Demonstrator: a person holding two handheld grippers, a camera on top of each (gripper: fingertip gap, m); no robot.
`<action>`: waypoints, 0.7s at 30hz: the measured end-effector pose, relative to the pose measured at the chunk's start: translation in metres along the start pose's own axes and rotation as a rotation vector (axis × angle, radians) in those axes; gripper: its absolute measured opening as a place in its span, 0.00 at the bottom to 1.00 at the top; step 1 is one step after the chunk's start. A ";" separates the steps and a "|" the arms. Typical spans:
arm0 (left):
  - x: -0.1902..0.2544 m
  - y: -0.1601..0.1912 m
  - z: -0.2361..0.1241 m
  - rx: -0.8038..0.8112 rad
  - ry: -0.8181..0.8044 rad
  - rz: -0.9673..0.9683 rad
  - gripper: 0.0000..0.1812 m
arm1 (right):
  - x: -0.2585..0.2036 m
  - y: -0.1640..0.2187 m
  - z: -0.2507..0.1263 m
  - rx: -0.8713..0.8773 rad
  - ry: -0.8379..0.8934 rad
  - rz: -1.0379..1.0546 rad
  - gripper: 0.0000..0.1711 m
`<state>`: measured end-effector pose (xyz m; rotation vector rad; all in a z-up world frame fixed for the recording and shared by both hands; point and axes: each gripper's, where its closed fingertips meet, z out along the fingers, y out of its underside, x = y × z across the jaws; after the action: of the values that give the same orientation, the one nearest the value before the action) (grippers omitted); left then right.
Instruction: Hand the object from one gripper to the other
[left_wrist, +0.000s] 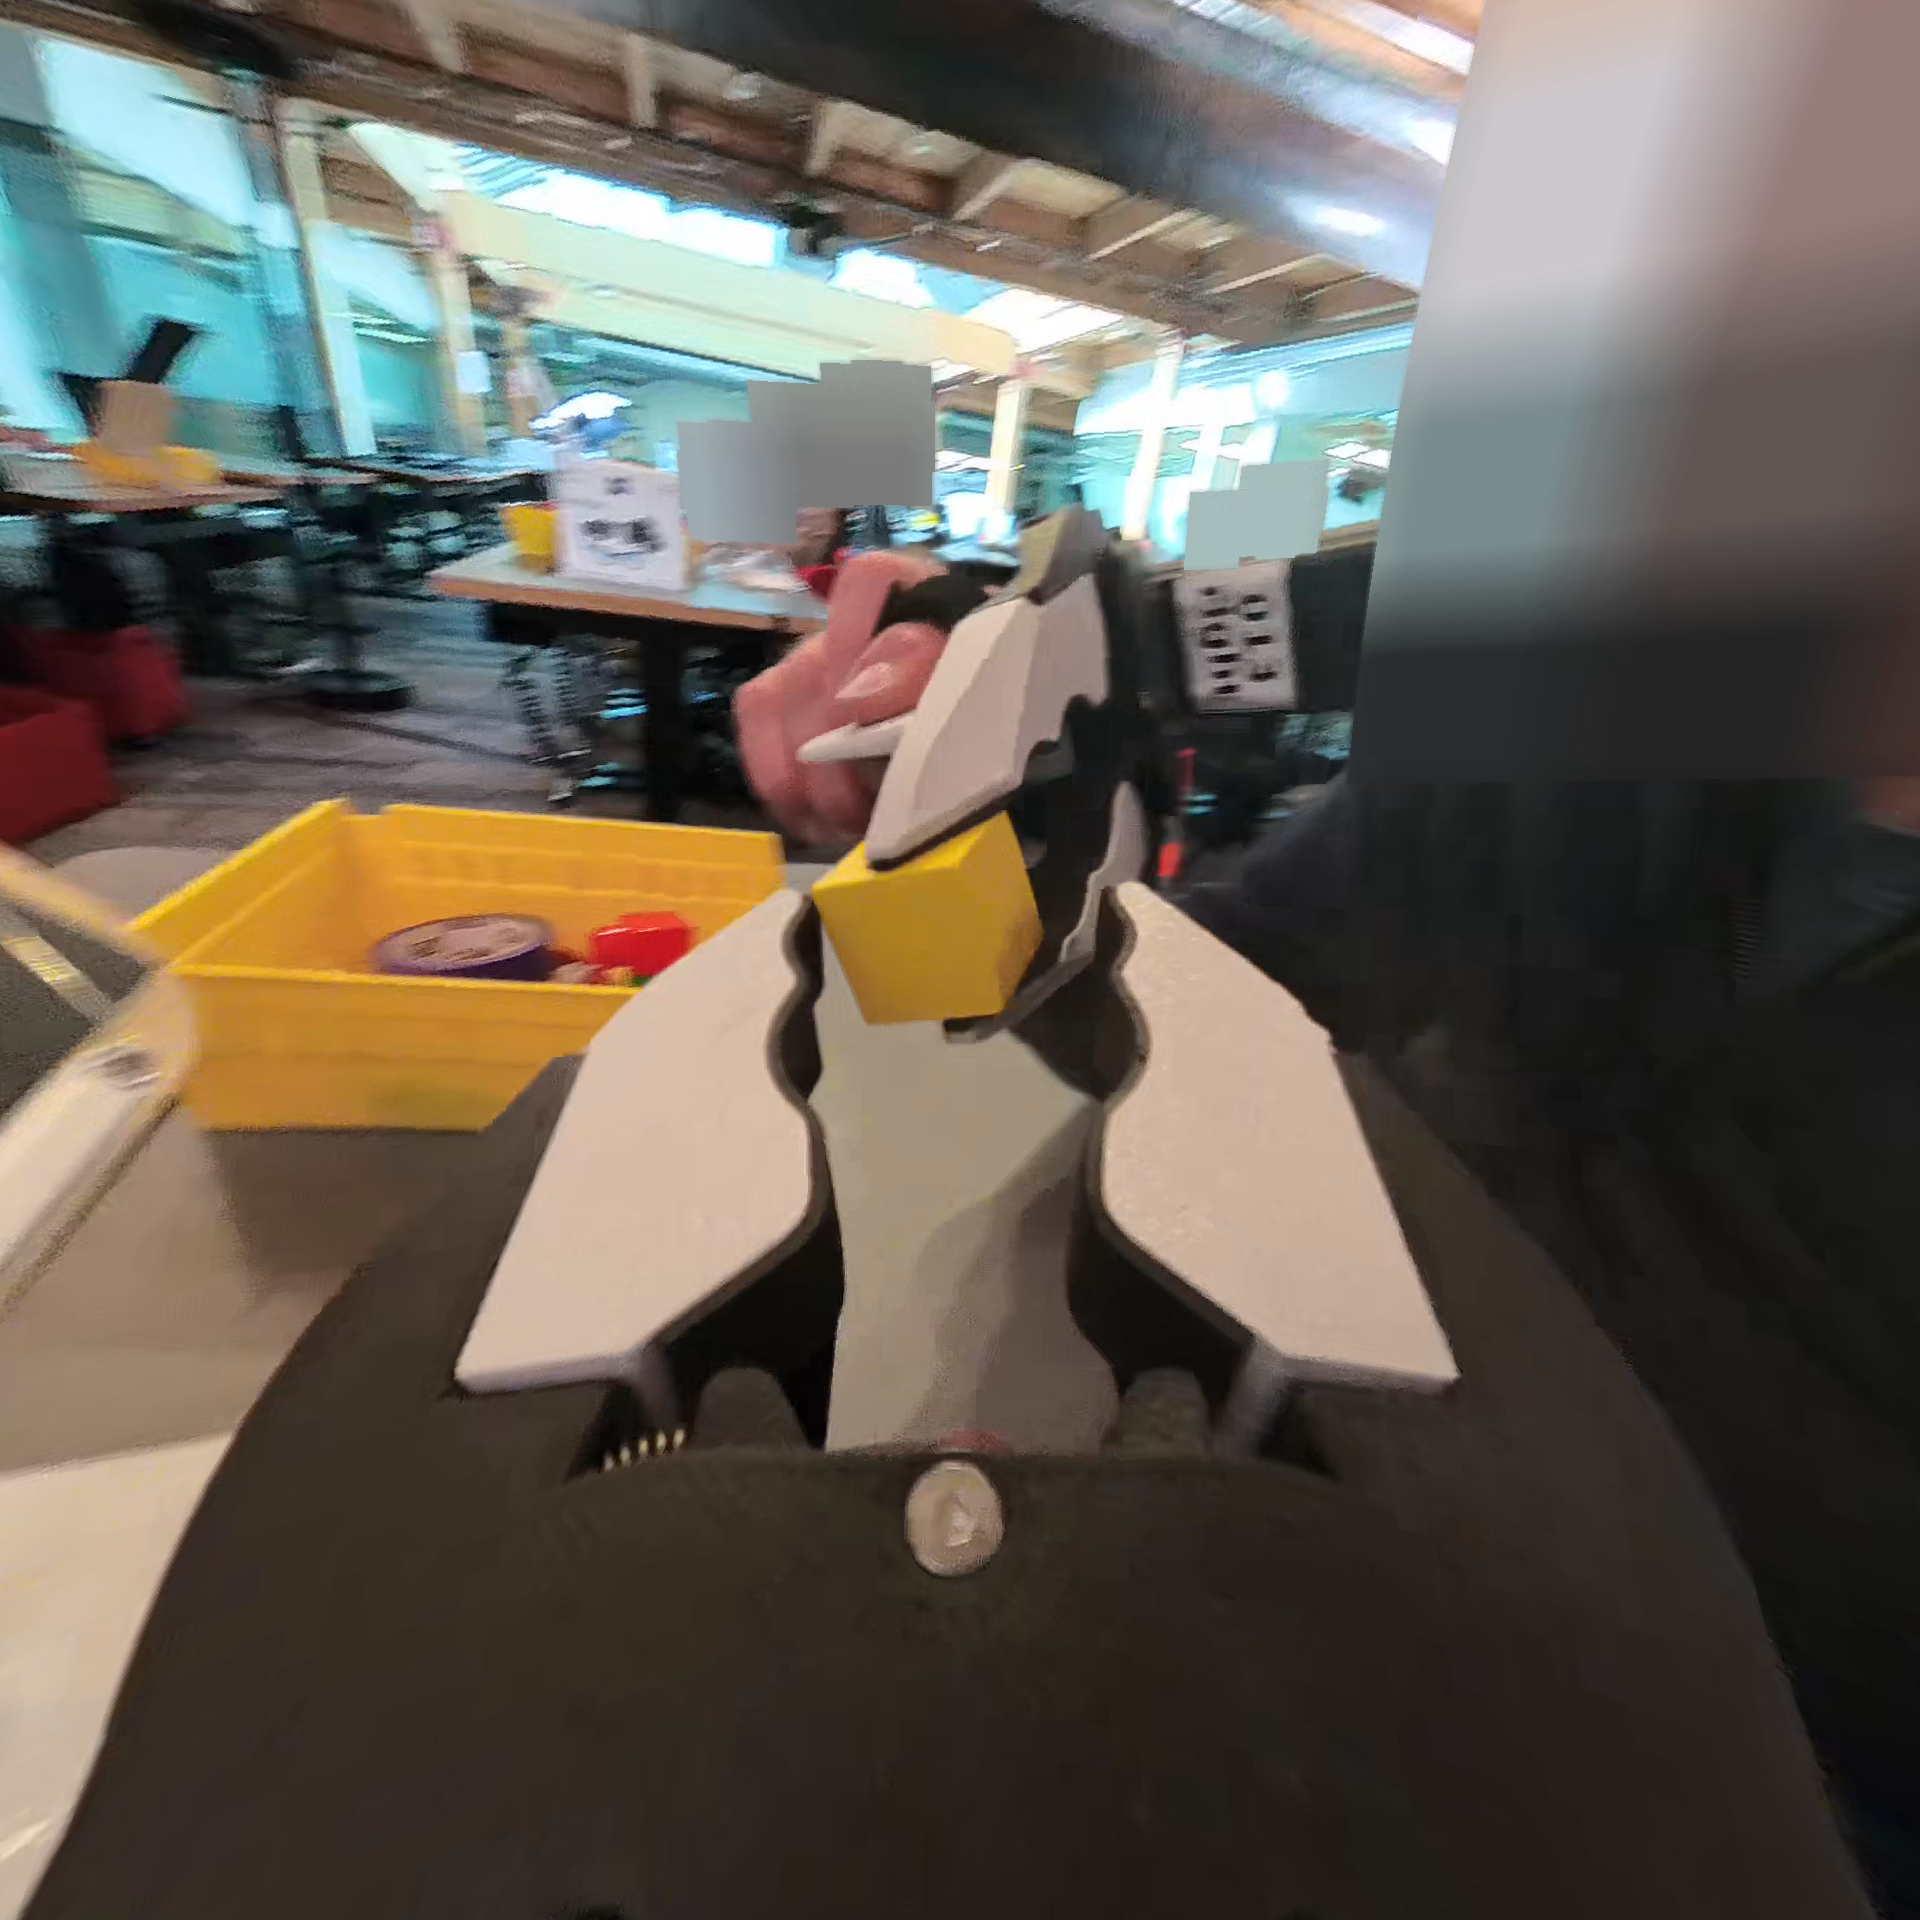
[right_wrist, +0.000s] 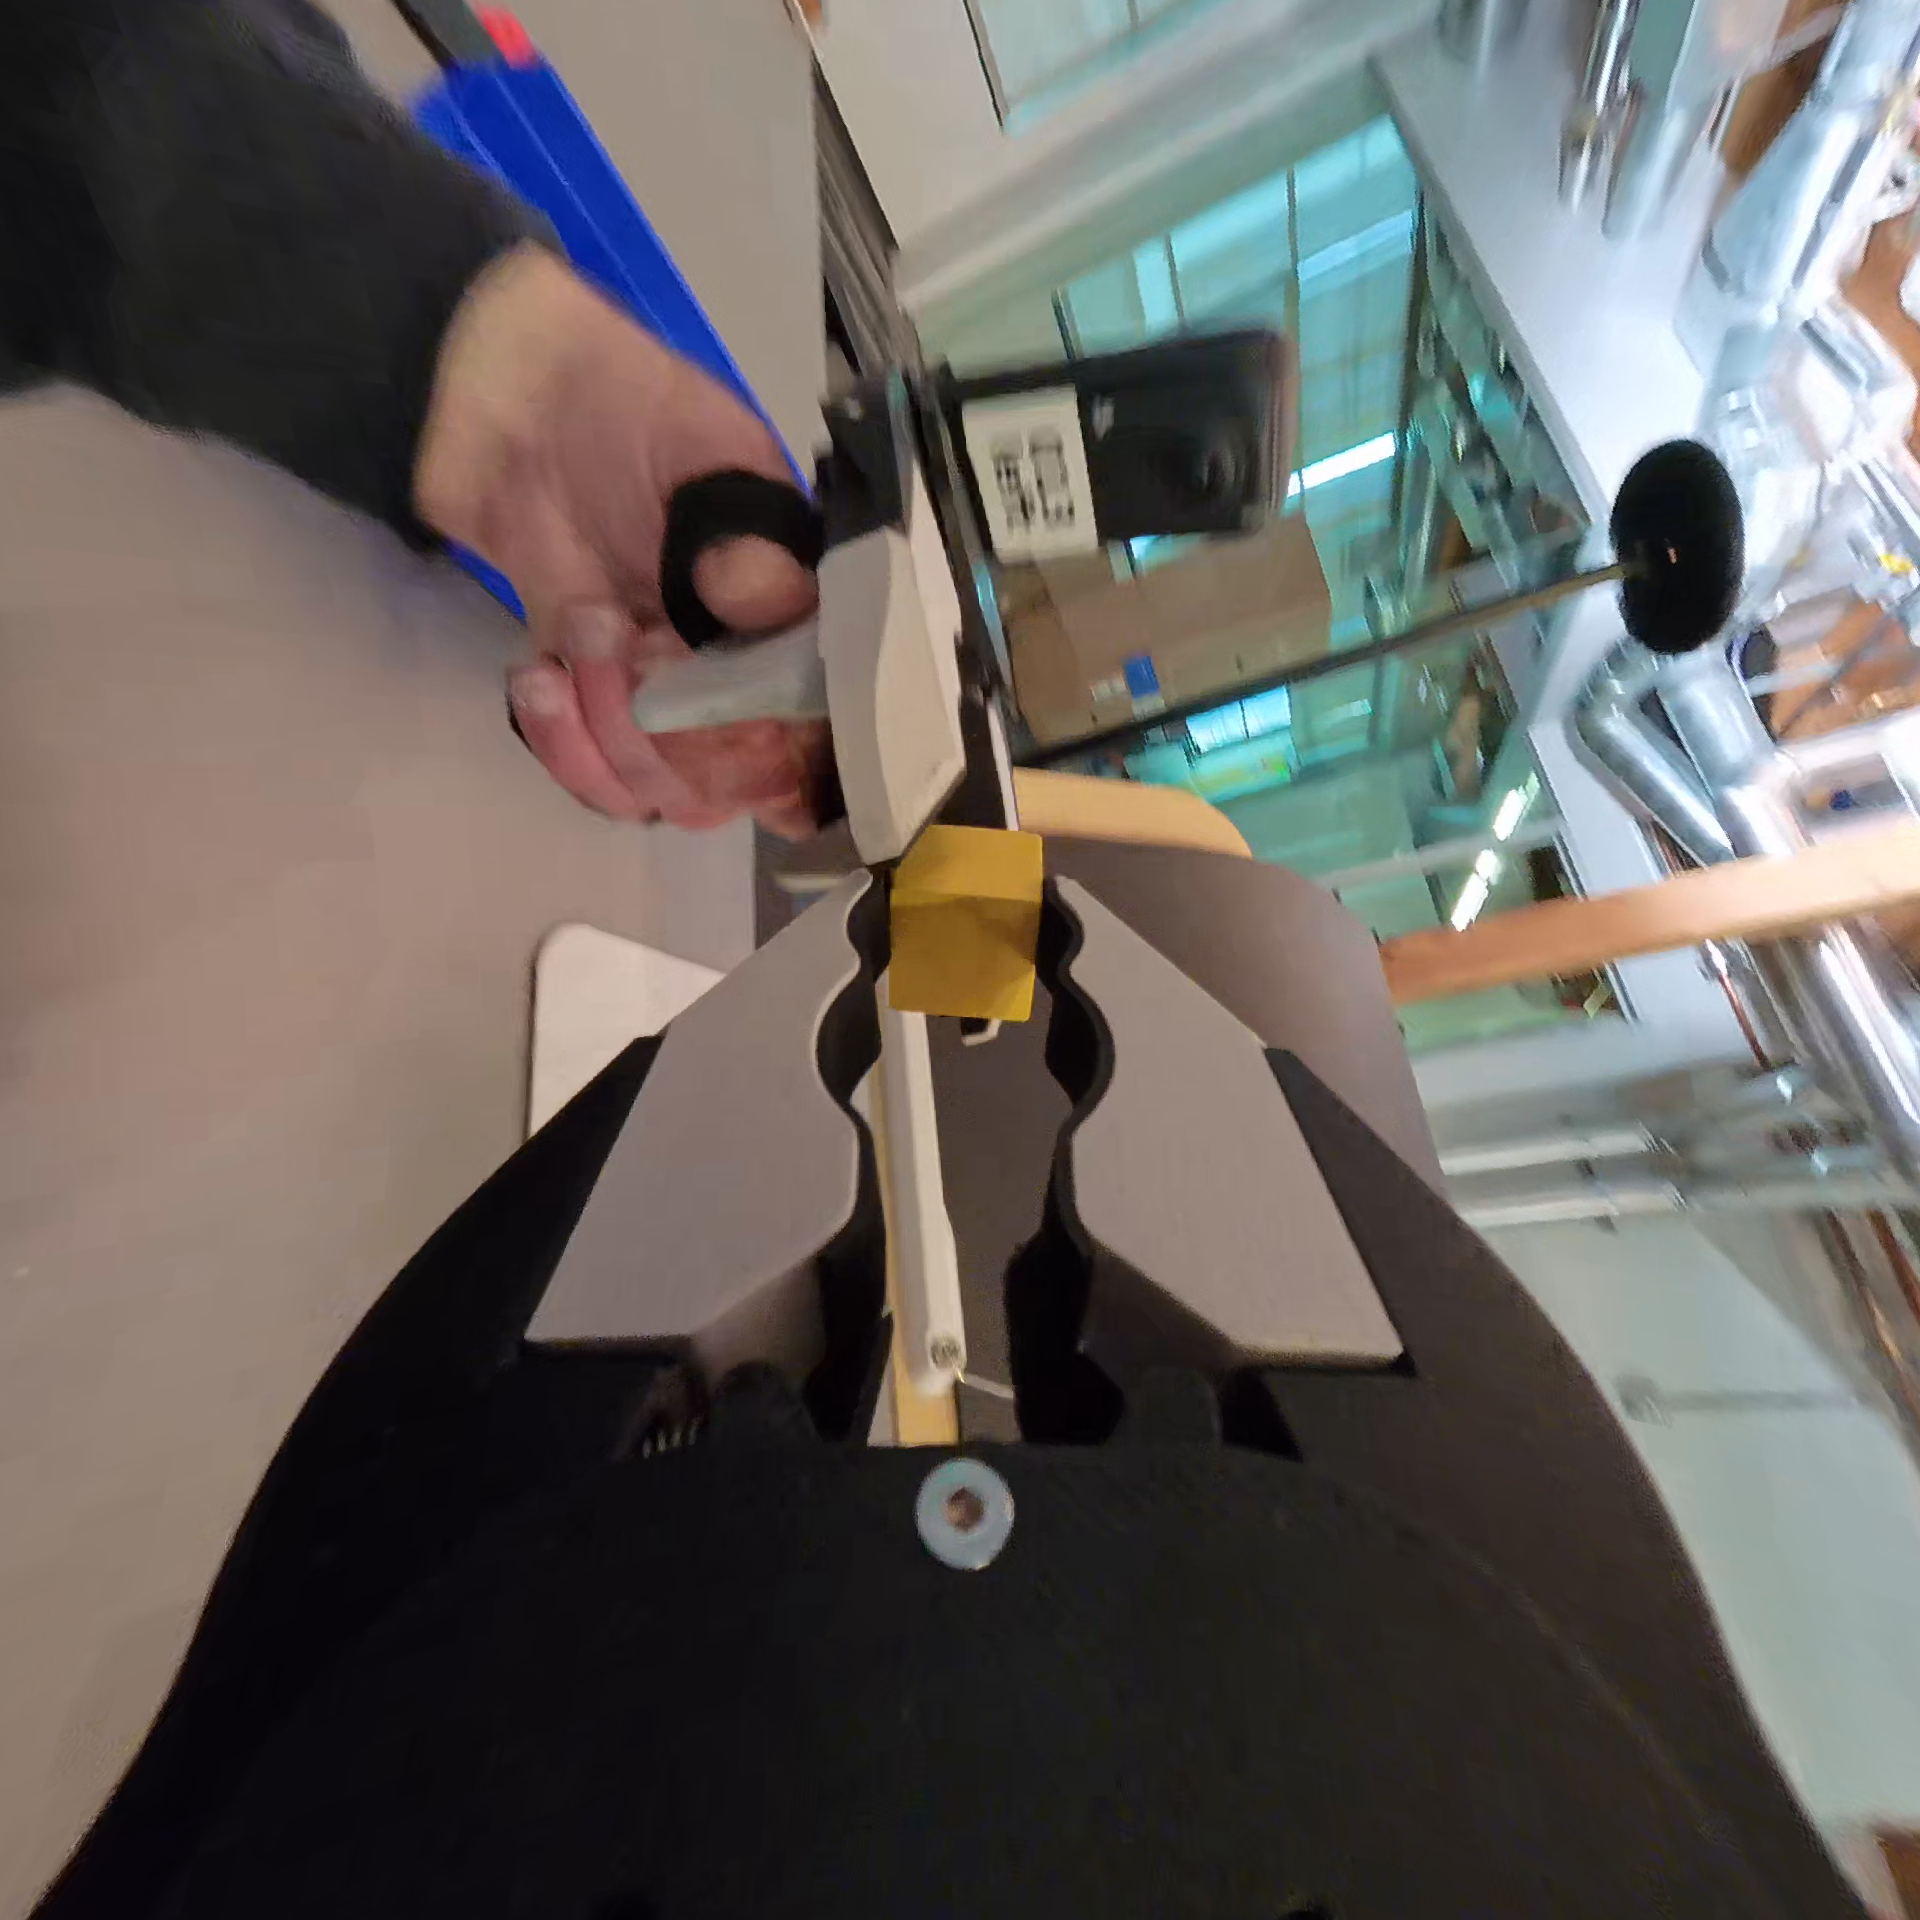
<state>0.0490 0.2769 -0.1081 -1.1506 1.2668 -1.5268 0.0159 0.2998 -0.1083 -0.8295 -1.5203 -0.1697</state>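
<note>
The right gripper (right_wrist: 964, 914) is clamping the yellow cube (left_wrist: 928, 935); the left gripper (left_wrist: 961, 920) is standing wide around it, jaws apart.

Two grippers (left_wrist: 961, 914), one yellow cube (left_wrist: 925, 935), one yellow bin (left_wrist: 343, 1039)

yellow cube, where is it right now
The small yellow cube is in mid-air between both pairs of fingertips: the right gripper pinches it, the left gripper stands open around it, right of the yellow plastic bin.
</note>
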 end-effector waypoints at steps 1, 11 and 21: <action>-0.008 -0.001 -0.001 -0.013 -0.076 0.025 0.29 | 0.003 0.009 0.002 -0.050 0.019 -0.002 0.15; -0.063 -0.017 -0.009 -0.092 -0.695 0.210 0.25 | 0.025 0.047 0.008 -0.322 0.183 -0.040 0.15; -0.064 -0.015 -0.004 -0.094 -0.735 0.194 0.16 | 0.024 0.040 0.014 -0.299 0.206 -0.063 0.14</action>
<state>0.0603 0.3413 -0.1028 -1.4220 0.9060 -0.7811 0.0302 0.3456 -0.1037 -0.9686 -1.3446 -0.5231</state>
